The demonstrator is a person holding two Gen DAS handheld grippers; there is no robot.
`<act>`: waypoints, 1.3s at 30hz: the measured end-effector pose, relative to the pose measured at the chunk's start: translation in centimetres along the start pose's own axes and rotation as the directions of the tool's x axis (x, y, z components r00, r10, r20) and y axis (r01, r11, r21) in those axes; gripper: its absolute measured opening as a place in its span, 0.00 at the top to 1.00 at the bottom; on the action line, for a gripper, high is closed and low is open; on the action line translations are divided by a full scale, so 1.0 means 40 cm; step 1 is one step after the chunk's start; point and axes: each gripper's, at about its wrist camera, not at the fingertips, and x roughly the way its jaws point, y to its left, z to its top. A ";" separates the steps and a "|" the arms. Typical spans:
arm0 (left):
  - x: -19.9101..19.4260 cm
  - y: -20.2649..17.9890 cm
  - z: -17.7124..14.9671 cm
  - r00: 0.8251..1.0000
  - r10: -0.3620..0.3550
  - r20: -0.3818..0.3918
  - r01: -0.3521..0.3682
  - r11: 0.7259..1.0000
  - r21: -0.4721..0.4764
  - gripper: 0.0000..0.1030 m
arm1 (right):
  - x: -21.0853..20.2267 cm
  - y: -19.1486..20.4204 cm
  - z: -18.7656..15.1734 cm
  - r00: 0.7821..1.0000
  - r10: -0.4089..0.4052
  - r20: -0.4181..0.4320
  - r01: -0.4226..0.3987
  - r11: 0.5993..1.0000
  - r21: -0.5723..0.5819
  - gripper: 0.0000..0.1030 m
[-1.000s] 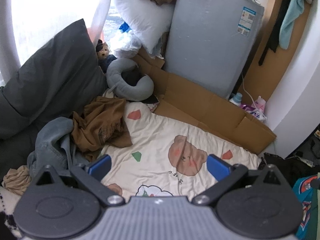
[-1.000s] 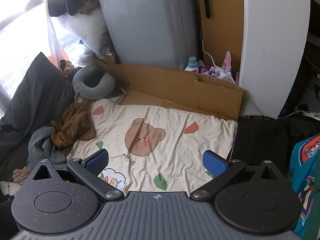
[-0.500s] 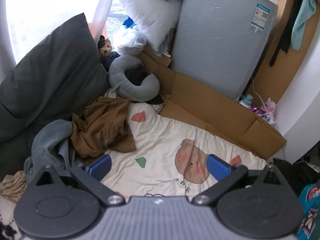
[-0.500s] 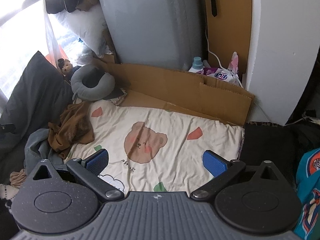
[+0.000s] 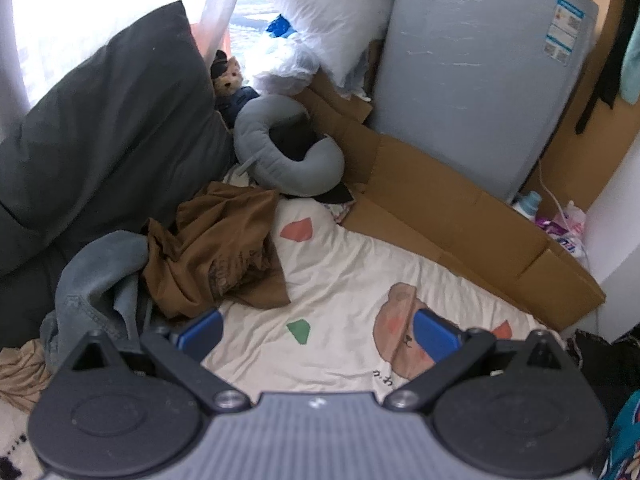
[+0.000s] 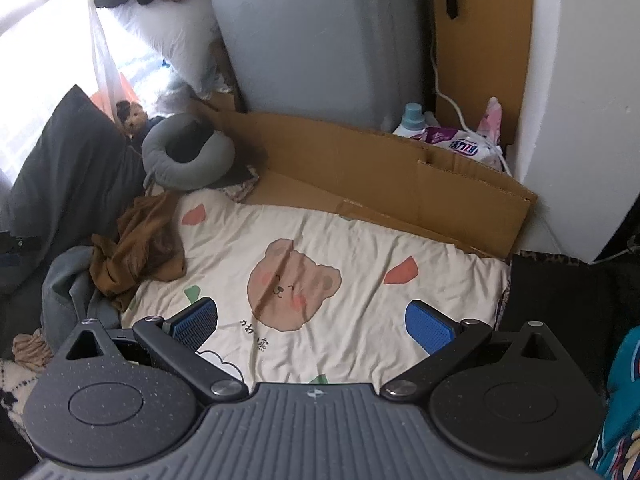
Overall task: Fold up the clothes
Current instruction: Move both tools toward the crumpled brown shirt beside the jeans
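A crumpled brown garment (image 5: 218, 248) (image 6: 138, 246) lies at the left edge of a cream bear-print blanket (image 5: 352, 280) (image 6: 352, 240). Beside it on the left sits a bunched grey-blue denim garment (image 5: 96, 276) (image 6: 66, 284). My left gripper (image 5: 318, 334) hangs open above the blanket, its left pad close to the brown garment's near edge. My right gripper (image 6: 312, 326) is open too, over the blanket's bear face, with nothing between its blue pads.
A dark pillow (image 5: 100, 128), a grey neck pillow (image 5: 288, 152) and a small plush toy (image 5: 228, 76) crowd the far left. Flattened cardboard (image 6: 380, 176) and a grey appliance (image 6: 320, 40) border the far side. Detergent bottles (image 6: 452, 136) stand at the right. A tan cloth (image 5: 20, 368) lies near left.
Both grippers have moved forward and lower toward the blanket; the left view has shifted toward the brown garment. Both stay open and hold nothing.
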 end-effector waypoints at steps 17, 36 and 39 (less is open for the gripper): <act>0.178 0.108 0.023 0.996 0.077 0.046 -0.069 0.985 -0.160 0.04 | 0.170 0.002 0.000 0.999 0.025 0.038 -0.020 0.991 -0.132 0.00; 0.399 0.266 -0.074 0.985 0.161 0.057 -0.149 0.974 -0.170 0.13 | 0.353 0.006 -0.069 0.997 0.006 0.080 0.010 0.980 -0.199 0.01; 0.434 0.293 -0.095 0.983 0.171 0.060 -0.158 0.972 -0.172 0.14 | 0.377 0.010 -0.090 0.995 0.017 0.096 0.003 0.978 -0.207 0.01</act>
